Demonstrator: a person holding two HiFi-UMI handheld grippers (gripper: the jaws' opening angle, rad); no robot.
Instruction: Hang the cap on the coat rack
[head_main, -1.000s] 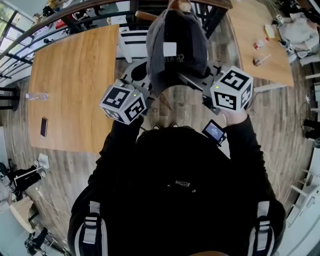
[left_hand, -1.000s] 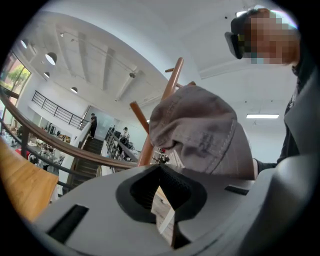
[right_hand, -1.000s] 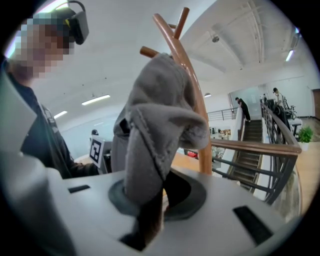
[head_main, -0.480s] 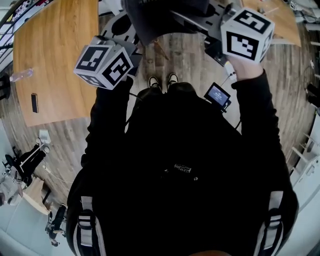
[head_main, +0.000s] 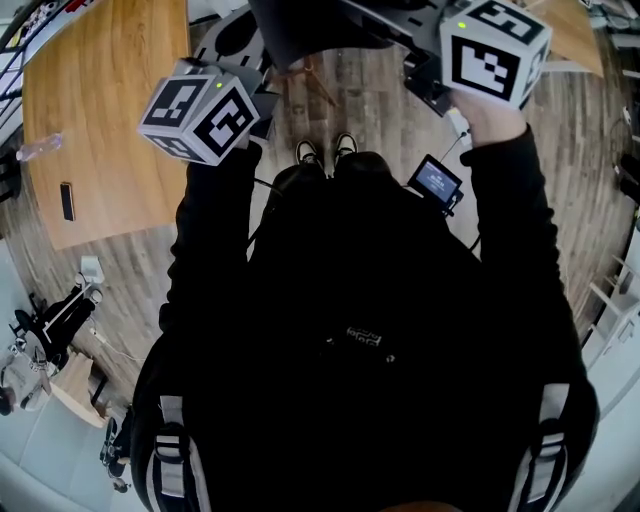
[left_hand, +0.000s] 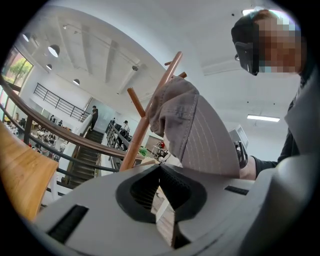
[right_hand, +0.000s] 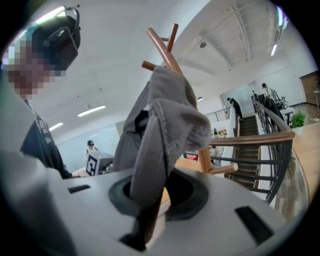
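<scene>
A grey cap hangs between both grippers, up against a wooden coat rack. My right gripper is shut on a fold of the cap's rear fabric. In the left gripper view my left gripper has its jaws together at the tips, pinching the corner of the cap's brim. The crown overlaps the rack's pole just below its pegs. In the head view only the cap's dark lower edge shows at the top, between the left marker cube and the right marker cube.
A wooden table at the left carries a phone and a bottle. A small screen hangs by my right wrist. A railing and stairs lie beyond the rack. People stand far off.
Both grippers and the cap have risen toward the top of the head view, so most of the cap has left the frame. In the last half second they barely moved.
</scene>
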